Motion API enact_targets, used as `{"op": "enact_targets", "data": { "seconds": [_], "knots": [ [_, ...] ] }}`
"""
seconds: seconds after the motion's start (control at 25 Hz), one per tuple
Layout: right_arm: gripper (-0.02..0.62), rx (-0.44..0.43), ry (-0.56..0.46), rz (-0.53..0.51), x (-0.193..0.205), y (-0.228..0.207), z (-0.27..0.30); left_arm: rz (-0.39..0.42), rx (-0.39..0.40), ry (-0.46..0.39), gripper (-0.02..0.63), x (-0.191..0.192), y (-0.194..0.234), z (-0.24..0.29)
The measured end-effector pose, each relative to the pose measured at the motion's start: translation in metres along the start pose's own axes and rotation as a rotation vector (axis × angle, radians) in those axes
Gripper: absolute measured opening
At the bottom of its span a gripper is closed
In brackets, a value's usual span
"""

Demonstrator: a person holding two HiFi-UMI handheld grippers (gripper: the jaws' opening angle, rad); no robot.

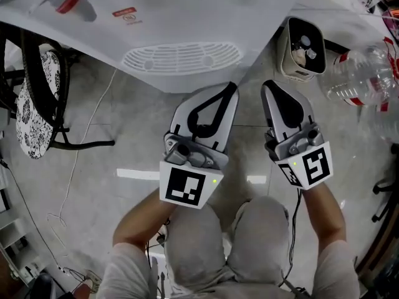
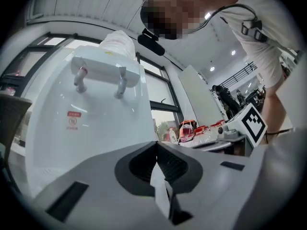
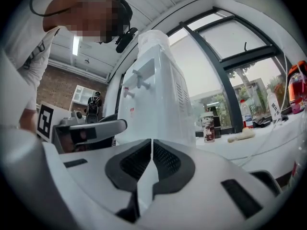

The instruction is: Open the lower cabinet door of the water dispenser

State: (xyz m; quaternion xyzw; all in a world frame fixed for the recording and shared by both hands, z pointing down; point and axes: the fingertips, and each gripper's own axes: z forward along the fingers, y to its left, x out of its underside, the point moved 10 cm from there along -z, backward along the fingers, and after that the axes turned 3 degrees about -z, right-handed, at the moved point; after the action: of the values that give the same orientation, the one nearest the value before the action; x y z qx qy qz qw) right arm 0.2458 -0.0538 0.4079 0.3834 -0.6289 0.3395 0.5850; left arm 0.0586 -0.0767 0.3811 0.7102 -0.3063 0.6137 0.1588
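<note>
The white water dispenser [image 1: 181,36] fills the top of the head view, seen from above, with its oval drip grille [image 1: 181,56] and a red tap [image 1: 68,2]. Its lower cabinet door is hidden under the overhang. My left gripper [image 1: 232,87] and right gripper [image 1: 267,85] hang side by side low in front of it, both shut and empty, tips just short of the dispenser's front corner. In the left gripper view the shut left gripper [image 2: 156,145] looks up at the dispenser front [image 2: 86,128] and its taps [image 2: 120,85]. The right gripper [image 3: 151,142] sees the dispenser's side [image 3: 158,99].
A black chair with a patterned cushion [image 1: 34,101] stands at the left. A beige appliance [image 1: 302,48] and a large clear water bottle [image 1: 361,73] lie on the floor at the right. Thin cables [image 1: 78,161] trail over the grey tiles. The person's knees [image 1: 230,242] are right below the grippers.
</note>
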Motion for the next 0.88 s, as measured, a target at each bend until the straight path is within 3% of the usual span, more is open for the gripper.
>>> {"op": "enact_targets", "data": {
  "seconds": [0.24, 0.4, 0.56, 0.88],
  "knots": [
    [0.024, -0.031, 0.021, 0.013, 0.054, -0.011, 0.009, 0.007, 0.019, 0.007, 0.002, 0.048, -0.005, 0.007],
    [0.078, -0.046, 0.027, 0.04, 0.078, -0.018, 0.014, 0.005, 0.028, 0.016, 0.002, 0.071, -0.012, 0.007],
    [0.092, -0.062, 0.021, 0.023, 0.092, -0.012, 0.018, 0.0, 0.016, 0.019, 0.002, 0.087, -0.014, 0.005],
    [0.1, -0.01, 0.001, -0.048, 0.103, 0.001, 0.022, 0.0, -0.017, 0.043, 0.003, 0.113, -0.014, 0.006]
  ]
}}
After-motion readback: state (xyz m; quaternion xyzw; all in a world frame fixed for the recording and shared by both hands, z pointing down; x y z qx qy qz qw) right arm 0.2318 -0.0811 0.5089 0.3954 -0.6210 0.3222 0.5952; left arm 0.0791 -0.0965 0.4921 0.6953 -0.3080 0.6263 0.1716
